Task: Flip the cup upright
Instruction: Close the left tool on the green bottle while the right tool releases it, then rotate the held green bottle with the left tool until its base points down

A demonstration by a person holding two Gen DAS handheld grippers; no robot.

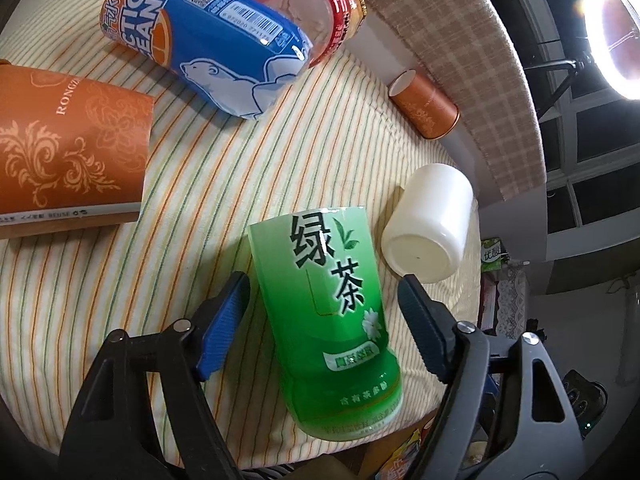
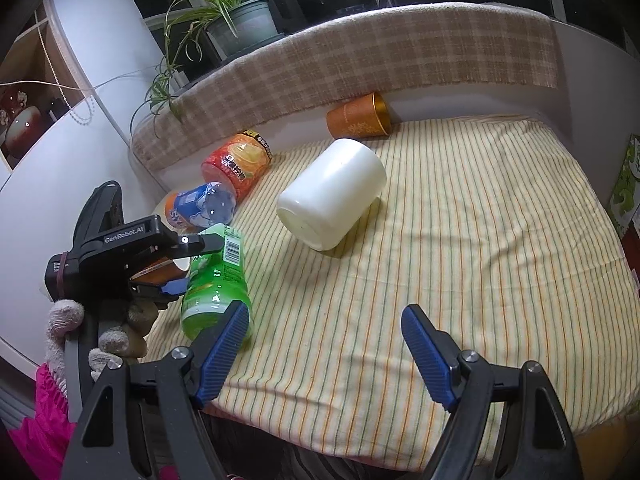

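A white cup (image 2: 332,194) lies on its side on the striped cloth, its base toward my right wrist camera. It also shows in the left wrist view (image 1: 430,222). My left gripper (image 1: 324,292) is open, its blue pads on either side of a green tea bottle-cup (image 1: 332,312) that lies on its side; the pads stand apart from it. From the right wrist view the left gripper (image 2: 180,264) is at the left edge by the green cup (image 2: 216,280). My right gripper (image 2: 326,344) is open and empty above the cloth, short of the white cup.
A blue-orange cup (image 1: 212,36), a red-label clear cup (image 1: 316,8), a big orange cylinder (image 1: 68,148) and a small orange cylinder (image 1: 426,110) lie on the striped cloth (image 2: 460,260). A plaid-covered backrest (image 2: 360,60), a plant (image 2: 236,12) and a ring light (image 1: 612,36) stand behind.
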